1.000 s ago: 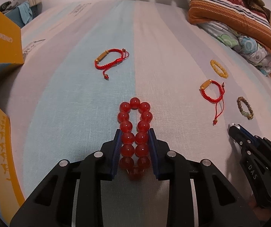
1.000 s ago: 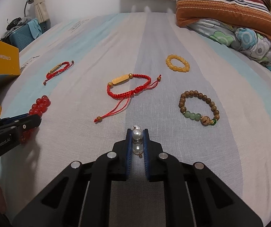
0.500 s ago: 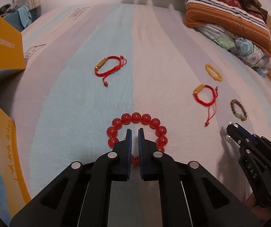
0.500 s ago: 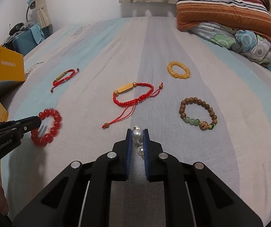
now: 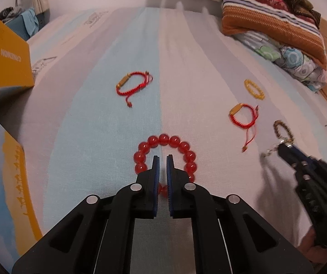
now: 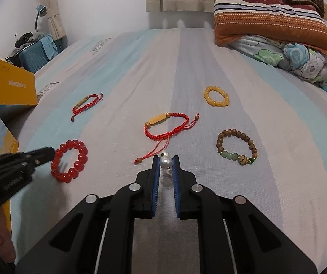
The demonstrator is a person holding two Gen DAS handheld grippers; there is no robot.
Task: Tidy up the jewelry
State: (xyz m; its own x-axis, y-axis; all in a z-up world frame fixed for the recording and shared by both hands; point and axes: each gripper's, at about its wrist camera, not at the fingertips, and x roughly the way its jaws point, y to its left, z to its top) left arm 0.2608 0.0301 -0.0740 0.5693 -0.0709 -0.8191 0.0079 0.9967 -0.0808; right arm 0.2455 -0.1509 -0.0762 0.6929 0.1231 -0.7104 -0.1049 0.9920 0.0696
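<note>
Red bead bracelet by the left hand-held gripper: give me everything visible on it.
The red bead bracelet is a ring of large, glossy, translucent red round beads, glass or stone by the look. It keeps a round loop over the striped bedsheet; whether it rests on the sheet is unclear. The left hand-held gripper is shut on its near side, with one bead showing between the blue pads. No other jewelry touches it.

The left gripper (image 5: pixel 162 157) sits at the lower centre of its own view, jaws nearly together, pinching a red bead low between the blue pads (image 5: pixel 155 178). The right gripper (image 6: pixel 166 159) – lower centre of its frame – clamps a white pearl at its tips. A hand (image 6: pixel 2 239) shows at lower left.
</note>
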